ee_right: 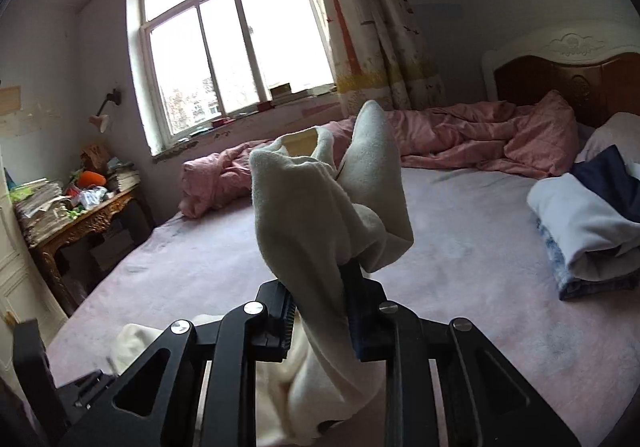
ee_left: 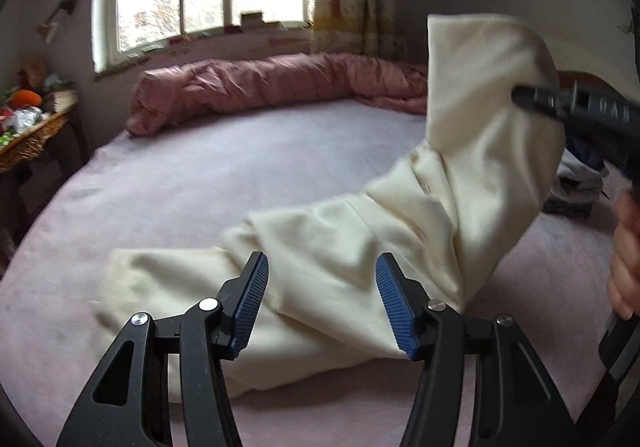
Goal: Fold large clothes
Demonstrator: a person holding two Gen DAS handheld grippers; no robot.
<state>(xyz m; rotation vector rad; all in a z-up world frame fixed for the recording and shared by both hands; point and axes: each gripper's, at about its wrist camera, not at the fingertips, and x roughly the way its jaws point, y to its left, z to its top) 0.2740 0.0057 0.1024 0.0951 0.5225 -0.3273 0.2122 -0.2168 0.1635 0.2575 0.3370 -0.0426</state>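
Cloth [ee_right: 320,207] pinched between right jaws; left jaws spread above it.

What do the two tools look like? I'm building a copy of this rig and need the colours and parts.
Each tool is matte black plastic, with triangular cut-outs in its linkage arms and silver pivot screws. The left tool has ribbed blue finger pads. The right tool shows raised lettering on its side in the left view. No cables or sleeves are visible.

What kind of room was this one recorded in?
A bedroom, most likely in a home: the cream garment lies on a bed with a carved headboard, a rolled pink quilt along its far edge, under a curtained window.
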